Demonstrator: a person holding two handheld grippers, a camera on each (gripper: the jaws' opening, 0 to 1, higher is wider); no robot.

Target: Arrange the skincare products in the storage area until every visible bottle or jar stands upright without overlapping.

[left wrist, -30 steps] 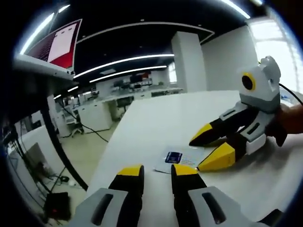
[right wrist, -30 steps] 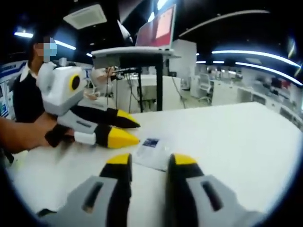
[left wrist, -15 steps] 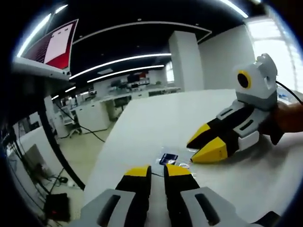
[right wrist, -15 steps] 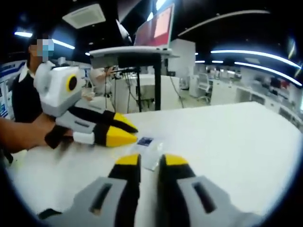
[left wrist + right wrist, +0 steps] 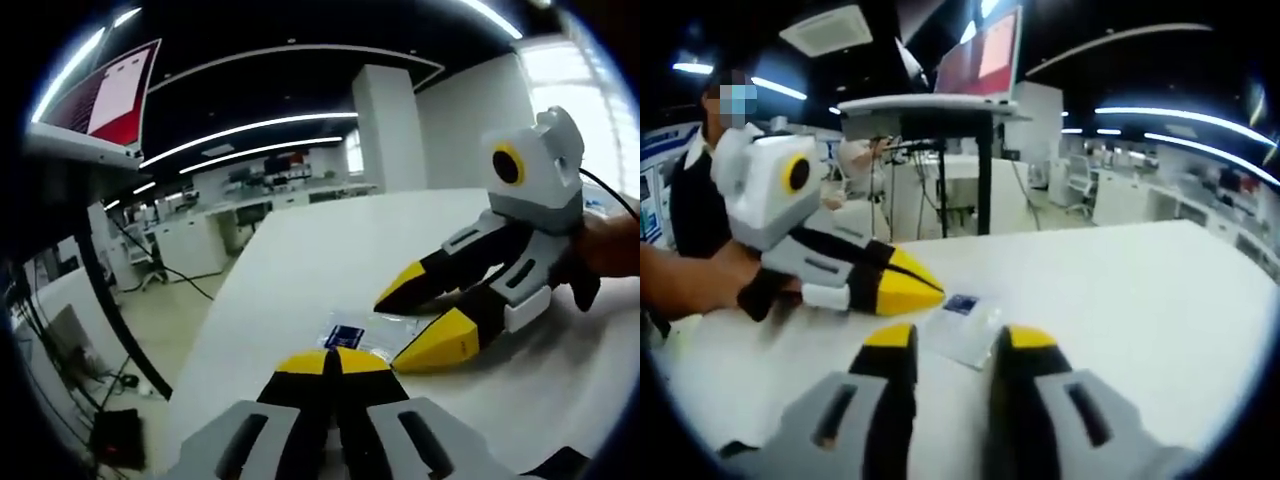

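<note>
A flat clear sachet point(image 5: 352, 334) with a small blue label lies on the white table point(image 5: 330, 240). My left gripper point(image 5: 331, 360) is shut, its yellow tips just short of the sachet's near edge, with nothing seen between them. My right gripper point(image 5: 413, 323) reaches in from the right, open, its two tips beside the sachet. In the right gripper view the sachet point(image 5: 966, 322) lies just past my open right gripper point(image 5: 958, 340). The shut left gripper point(image 5: 927, 289) points at the sachet's left corner. No bottle or jar is in view.
A laptop point(image 5: 982, 58) stands on a raised stand behind the table; its screen point(image 5: 112, 92) is at upper left in the left gripper view. A person point(image 5: 695, 190) in dark clothes sits at the left. The table's edge point(image 5: 215, 330) drops to the office floor.
My left gripper has shut from open. My right gripper narrowed half a second ago and has opened wide again. The sachet lies where it was.
</note>
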